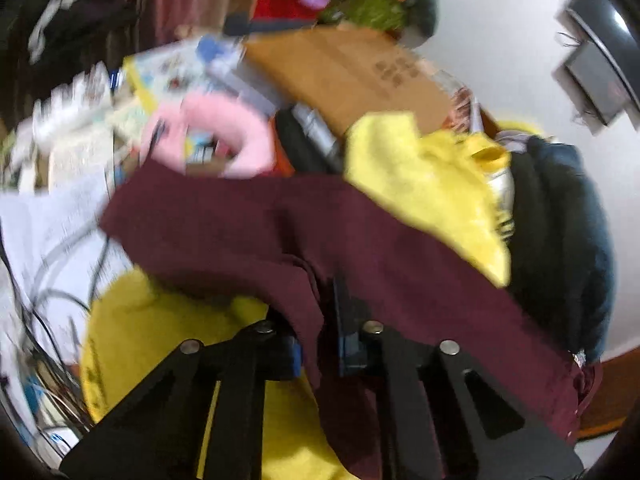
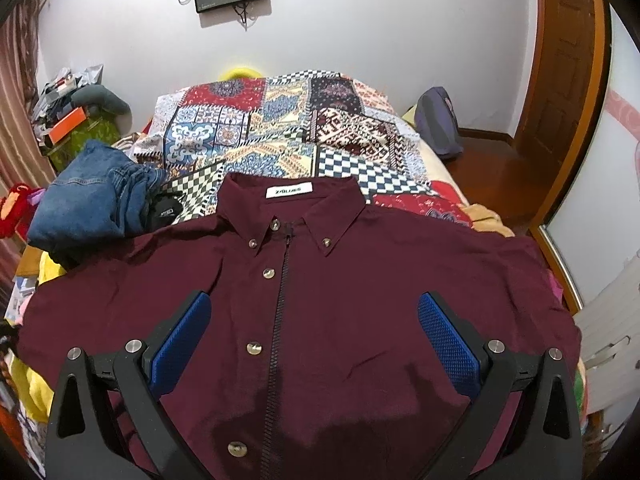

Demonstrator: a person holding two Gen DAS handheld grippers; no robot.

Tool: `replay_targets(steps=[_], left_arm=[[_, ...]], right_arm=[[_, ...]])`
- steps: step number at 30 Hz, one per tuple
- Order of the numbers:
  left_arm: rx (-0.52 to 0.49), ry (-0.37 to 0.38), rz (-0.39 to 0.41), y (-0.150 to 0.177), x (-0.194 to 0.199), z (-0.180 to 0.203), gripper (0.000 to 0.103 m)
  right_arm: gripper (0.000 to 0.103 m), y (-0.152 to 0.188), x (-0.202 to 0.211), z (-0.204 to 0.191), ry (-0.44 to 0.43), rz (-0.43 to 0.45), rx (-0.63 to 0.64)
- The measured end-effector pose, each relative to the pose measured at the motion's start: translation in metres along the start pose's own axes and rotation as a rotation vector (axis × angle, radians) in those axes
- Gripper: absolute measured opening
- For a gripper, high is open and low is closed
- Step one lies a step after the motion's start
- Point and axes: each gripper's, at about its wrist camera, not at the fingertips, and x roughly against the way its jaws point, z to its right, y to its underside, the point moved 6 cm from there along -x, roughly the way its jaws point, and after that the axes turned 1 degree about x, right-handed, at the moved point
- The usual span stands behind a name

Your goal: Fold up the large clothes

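Shirt (image 2: 320,300): maroon, lying face up, buttoned, across the bed, collar at 12 o'clock.
Left gripper (image 1: 320,344): fingers nearly closed, pinching a fold of the shirt's cloth; view blurring.
Right gripper (image 2: 316,344): fingers (image 2: 180,344) spreading wide, hovering over the shirt front, gripping nothing.
Jeans (image 2: 92,200): lying at 10 o'clock.
Patchwork blanket (image 2: 288,128): covering the bed at 12 o'clock.

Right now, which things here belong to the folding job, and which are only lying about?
Job:
shirt, maroon, front up
left tongs, shut on a fold of it
right tongs, open above it

Lying about:
jeans
quilt
yellow cloth
box
pink plush
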Motion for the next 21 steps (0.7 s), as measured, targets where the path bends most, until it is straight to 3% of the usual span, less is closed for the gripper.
replay_targets(steps=[7, 12, 16, 21], left_arm=[[-0.17, 0.18, 0.192, -0.022, 0.104, 0.092, 0.007], [-0.3, 0.34, 0.31, -0.008, 0.179, 0.181, 0.007], [-0.398, 0.47, 0.318, 0.022, 0.212, 0.254, 0.007], [-0.557, 0.534, 0.247, 0.08, 0.211, 0.344, 0.007]], right_arm=[[0.103, -0.011, 0.013, 0.007, -0.018, 0.051, 0.019], [0.103, -0.015, 0.016, 0.013, -0.028, 0.082, 0.051], [0.103, -0.015, 0.019, 0.022, -0.045, 0.095, 0.054], [0.103, -0.012, 0.018, 0.031, -0.069, 0.086, 0.081]])
